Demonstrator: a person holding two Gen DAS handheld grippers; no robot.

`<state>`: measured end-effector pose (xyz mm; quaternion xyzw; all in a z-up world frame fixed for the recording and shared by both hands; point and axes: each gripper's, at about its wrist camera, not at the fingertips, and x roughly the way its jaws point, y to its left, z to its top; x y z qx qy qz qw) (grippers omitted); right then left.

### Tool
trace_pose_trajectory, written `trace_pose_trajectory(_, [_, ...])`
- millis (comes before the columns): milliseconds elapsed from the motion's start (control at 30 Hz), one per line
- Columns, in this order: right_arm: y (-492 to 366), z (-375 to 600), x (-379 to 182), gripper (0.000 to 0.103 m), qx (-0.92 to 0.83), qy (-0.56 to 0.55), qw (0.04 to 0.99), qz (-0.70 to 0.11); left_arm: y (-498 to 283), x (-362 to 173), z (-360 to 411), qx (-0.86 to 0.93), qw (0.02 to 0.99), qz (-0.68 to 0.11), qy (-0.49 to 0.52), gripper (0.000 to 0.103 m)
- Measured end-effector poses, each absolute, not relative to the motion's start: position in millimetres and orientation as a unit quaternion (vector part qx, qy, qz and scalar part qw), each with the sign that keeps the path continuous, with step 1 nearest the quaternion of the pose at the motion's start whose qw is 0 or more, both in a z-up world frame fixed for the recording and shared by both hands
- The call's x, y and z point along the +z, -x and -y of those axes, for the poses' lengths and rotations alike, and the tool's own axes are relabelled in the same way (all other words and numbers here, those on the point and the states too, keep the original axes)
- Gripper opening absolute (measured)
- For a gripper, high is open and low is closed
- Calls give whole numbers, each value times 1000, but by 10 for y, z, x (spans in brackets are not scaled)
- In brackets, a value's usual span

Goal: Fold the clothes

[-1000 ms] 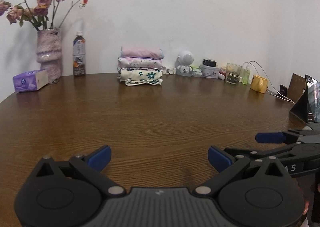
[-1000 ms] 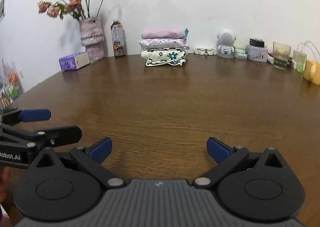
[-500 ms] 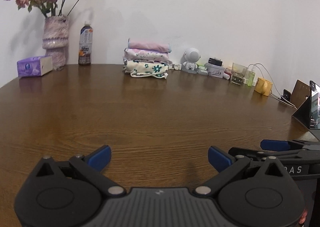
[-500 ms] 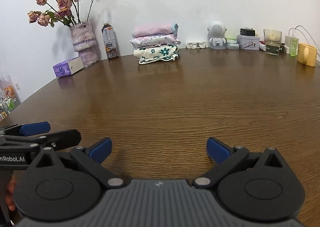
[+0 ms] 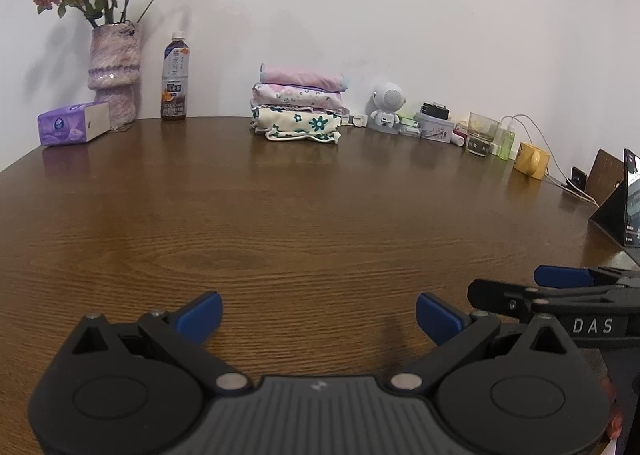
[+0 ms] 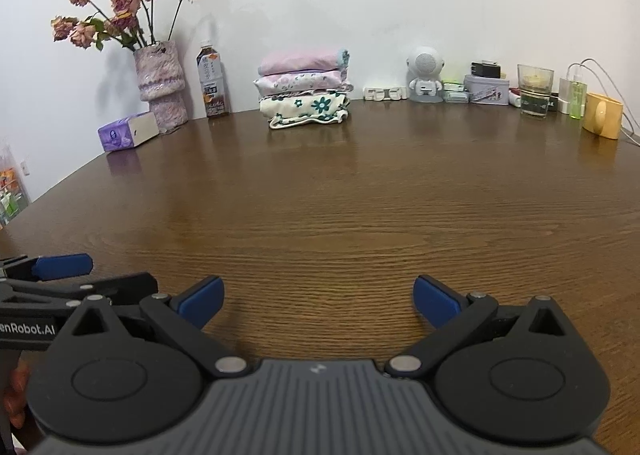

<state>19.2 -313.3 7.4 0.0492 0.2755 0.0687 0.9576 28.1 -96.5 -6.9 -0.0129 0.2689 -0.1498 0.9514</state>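
Both the left gripper (image 5: pixel 318 309) and the right gripper (image 6: pixel 316 297) hover spread and empty over the bare counter (image 6: pixel 360 195); the folded clothes (image 6: pixel 304 89) sit stacked by the far wall, so I'd fetch another garment before closing either.

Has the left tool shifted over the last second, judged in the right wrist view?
Cannot tell. The left tool sits lower in the right wrist view now, but the clothes stack and vase shifted as well, so the camera itself moved.
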Motion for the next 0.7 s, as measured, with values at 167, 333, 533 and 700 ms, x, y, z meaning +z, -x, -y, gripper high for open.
trace_pose_trajectory(167, [-203,3185,58,103,73,-66,956,-276,-266,-64,988,-151,952,-267,9,103])
trace_pose_trajectory(333, [-213,3198,43,103,73,-70,955,-280,-291,-58,994,-151,950,-272,12,103])
trace_pose_trajectory(533, [-206,3188,39,103,67,-69,955,-280,-328,-65,988,-144,947,-286,20,103])
trace_pose_trajectory(700, [-200,3193,34,103,67,-71,956,-278,-354,-64,992,-136,947,-291,21,103])
